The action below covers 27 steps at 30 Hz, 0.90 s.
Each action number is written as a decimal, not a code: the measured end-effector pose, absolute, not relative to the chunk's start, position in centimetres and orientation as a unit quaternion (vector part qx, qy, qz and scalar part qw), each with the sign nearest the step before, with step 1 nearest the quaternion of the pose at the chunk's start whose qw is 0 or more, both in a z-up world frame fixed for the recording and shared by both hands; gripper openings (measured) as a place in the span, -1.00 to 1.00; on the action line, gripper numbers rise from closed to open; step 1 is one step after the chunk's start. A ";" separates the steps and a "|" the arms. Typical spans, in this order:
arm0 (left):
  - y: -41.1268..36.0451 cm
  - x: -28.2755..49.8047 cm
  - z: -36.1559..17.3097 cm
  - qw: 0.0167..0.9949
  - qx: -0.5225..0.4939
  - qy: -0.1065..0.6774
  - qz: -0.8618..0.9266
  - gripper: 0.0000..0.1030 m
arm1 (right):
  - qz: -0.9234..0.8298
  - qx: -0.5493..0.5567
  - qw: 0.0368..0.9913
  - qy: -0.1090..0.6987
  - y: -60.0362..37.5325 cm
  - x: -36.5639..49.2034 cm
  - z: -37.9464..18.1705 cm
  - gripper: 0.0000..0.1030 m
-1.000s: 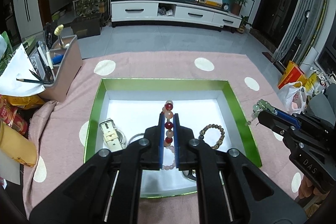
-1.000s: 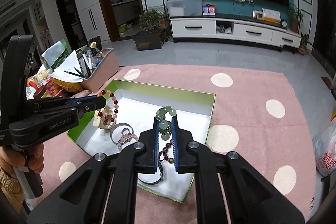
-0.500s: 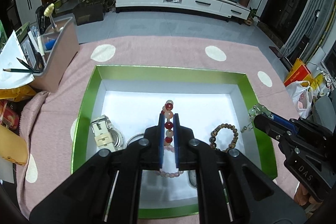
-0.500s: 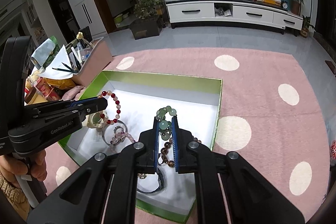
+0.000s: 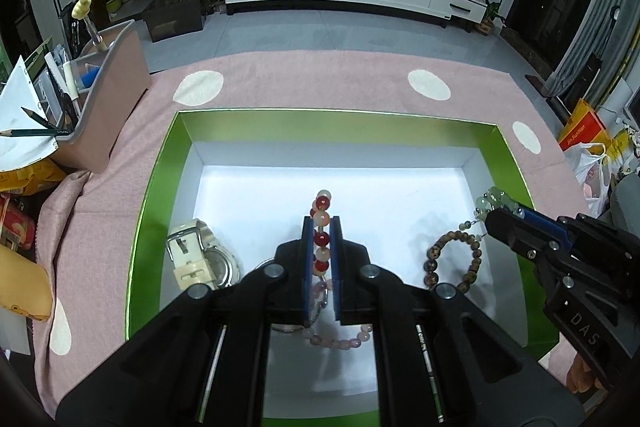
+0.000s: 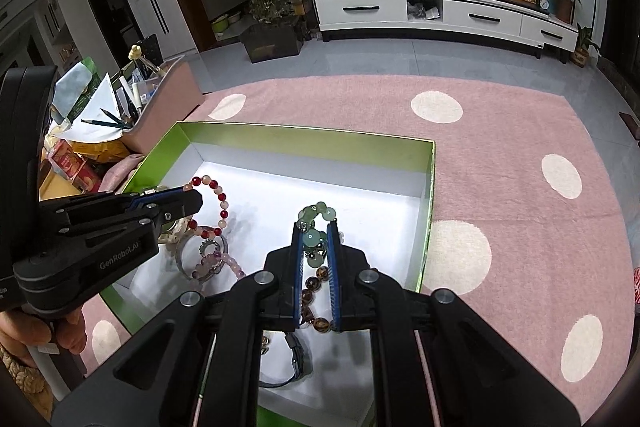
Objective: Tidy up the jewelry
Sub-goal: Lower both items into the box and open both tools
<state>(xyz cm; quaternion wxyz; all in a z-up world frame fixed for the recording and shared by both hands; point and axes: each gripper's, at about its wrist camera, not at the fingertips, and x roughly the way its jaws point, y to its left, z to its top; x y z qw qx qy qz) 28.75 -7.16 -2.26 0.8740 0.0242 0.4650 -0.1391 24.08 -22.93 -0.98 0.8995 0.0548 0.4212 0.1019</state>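
Red and pale-pink beads run in a line between my left fingers (image 5: 321,227), which are pinched narrow on the red bead bracelet (image 5: 322,217); seen from my left wrist its loop stands edge-on, its long axis running straight ahead along the fingers, the far end poking past the fingertips and pointing toward the back wall of the green box (image 5: 160,163). From my right wrist that same bracelet shows as an open ring hanging off the left fingers' tip, above the white floor of the box. My right fingers (image 6: 317,227) are likewise closed tight on the green bead bracelet (image 6: 316,219), its loop bunched at the fingertips and its length lying along the fingers; a small strand of it dangles below in the left-wrist view. Both bracelets sit over the inside of the box, the red one toward the left half, the green one close to the right wall. On the box floor lie a white watch (image 5: 196,259) at the left, a brown bead bracelet (image 5: 454,261) at the right lying flat as a ring, a pink bead bracelet (image 5: 340,341) just under my left fingers, and a dark band (image 6: 294,367) beneath my right fingers. The box rests on a pink cloth with white dots (image 5: 280,79) covering the table, with a pink organizer bin (image 5: 104,99) beside it.
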 end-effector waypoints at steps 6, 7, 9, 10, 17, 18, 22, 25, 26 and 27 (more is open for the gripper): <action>-7.1 29.3 -2.4 0.873 0.029 0.468 -0.136 -0.86 | 0.103 0.051 0.897 0.427 -22.4 24.8 -1.3 -0.79; -7.1 29.3 -2.4 0.873 0.029 0.468 -0.135 -0.86 | 0.102 0.051 0.896 0.429 -22.3 24.9 -1.5 -0.79; -7.1 29.3 -2.4 0.873 0.030 0.467 -0.135 -0.86 | 0.102 0.051 0.895 0.431 -22.2 25.1 -1.6 -0.79; -7.2 29.5 -2.5 0.873 0.030 0.468 -0.135 -0.86 | 0.103 0.051 0.895 0.432 -22.2 25.2 -1.7 -0.79; -7.4 30.0 -2.9 0.872 0.036 0.470 -0.134 -0.86 | 0.102 0.054 0.892 0.438 -22.0 25.6 -2.1 -0.79; -7.4 30.0 -3.0 0.871 0.036 0.471 -0.134 -0.86 | 0.101 0.055 0.891 0.438 -22.0 25.7 -2.1 -0.79; -7.4 30.1 -3.2 0.870 0.037 0.473 -0.132 -0.86 | 0.099 0.055 0.890 0.441 -22.1 26.0 -2.3 -0.79; -7.3 30.3 -3.3 0.869 0.038 0.475 -0.132 -0.86 | 0.098 0.054 0.890 0.442 -22.0 26.2 -2.4 -0.79; -7.3 30.3 -3.3 0.869 0.038 0.475 -0.132 -0.86 | 0.098 0.054 0.890 0.443 -22.0 26.2 -2.4 -0.79; -7.3 30.4 -3.3 0.869 0.037 0.475 -0.132 -0.86 | 0.098 0.054 0.890 0.443 -22.0 26.3 -2.4 -0.79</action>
